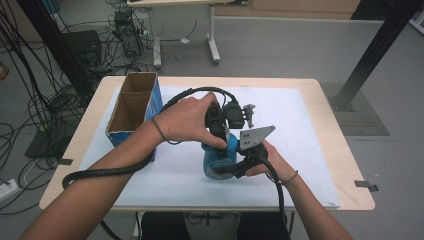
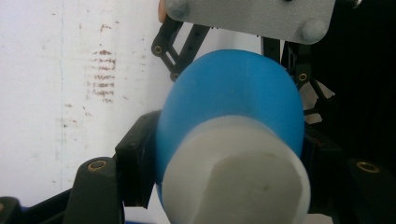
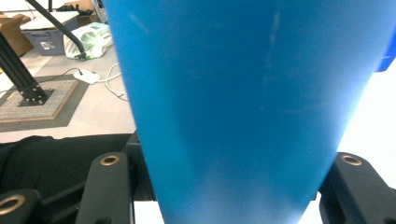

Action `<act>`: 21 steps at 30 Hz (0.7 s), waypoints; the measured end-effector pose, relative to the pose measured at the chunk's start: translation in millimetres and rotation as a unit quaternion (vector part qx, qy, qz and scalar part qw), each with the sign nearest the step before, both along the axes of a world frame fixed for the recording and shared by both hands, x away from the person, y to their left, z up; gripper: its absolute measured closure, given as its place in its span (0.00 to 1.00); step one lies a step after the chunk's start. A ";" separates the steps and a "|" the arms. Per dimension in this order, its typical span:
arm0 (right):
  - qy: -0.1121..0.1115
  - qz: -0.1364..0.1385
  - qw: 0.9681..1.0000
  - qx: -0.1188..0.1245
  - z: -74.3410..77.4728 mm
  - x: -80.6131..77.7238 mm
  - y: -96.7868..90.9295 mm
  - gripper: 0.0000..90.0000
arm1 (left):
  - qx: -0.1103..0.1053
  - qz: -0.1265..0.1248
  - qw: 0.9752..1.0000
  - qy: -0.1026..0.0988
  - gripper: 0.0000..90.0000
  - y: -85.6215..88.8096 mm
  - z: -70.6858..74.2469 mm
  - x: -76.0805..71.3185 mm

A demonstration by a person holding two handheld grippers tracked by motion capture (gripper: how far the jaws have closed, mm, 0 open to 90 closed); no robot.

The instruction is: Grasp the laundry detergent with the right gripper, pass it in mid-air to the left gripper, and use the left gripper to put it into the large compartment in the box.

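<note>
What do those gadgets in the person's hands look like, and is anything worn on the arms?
Both are black linkage tools with brass-coloured pivots. The right gripper carries a grey three-cornered plate; the left gripper trails a thick black cable. Arms are sleeveless, with a thin band on each wrist.

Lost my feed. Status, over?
Left gripper and right gripper both shut on blue bottle. Cardboard box stands clear, left.

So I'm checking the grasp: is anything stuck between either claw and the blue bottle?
Nothing visible. The left claw and the right claw each press their black jaws directly on the blue bottle.
</note>
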State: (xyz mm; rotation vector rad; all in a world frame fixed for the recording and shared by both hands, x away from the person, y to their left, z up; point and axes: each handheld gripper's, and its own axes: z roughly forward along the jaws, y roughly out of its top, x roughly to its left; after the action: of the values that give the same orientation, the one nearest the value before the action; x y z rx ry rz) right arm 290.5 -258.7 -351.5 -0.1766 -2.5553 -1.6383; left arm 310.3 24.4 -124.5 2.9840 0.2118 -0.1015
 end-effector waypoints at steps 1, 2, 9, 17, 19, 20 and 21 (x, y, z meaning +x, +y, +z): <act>0.000 0.001 1.000 0.001 -0.2 0.4 0.0 0.47 | 0.000 0.000 1.000 0.000 0.40 -0.1 0.0 0.0; 0.000 0.001 1.000 0.001 -0.2 0.4 0.0 0.47 | 0.000 0.000 1.000 0.000 0.40 -0.2 0.1 -0.1; 0.002 0.001 1.000 0.001 -2.0 1.2 0.1 0.47 | 0.000 0.000 1.000 0.000 0.40 0.1 -1.0 0.0; 0.003 0.002 1.000 0.006 -3.9 2.1 -0.1 0.46 | -0.001 0.002 1.000 -0.002 0.40 0.8 -0.4 -0.4; 0.001 0.001 1.000 0.010 -5.3 1.8 -0.7 0.46 | 0.000 0.001 1.000 -0.002 0.40 0.2 0.5 -0.6; 0.001 0.001 1.000 0.010 -5.3 1.8 -0.7 0.46 | 0.000 0.001 1.000 -0.002 0.40 0.2 0.5 -0.6; 0.000 0.000 1.000 0.013 -6.2 0.9 -0.9 0.46 | 0.001 -0.001 1.000 -0.006 0.40 -0.6 1.6 -2.3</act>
State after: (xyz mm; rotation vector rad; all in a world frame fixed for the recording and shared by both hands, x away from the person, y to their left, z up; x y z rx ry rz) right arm 291.4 -259.6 -357.7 -0.1742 -2.5320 -1.6717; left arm 308.0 23.8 -122.9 2.9856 0.2078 -0.0841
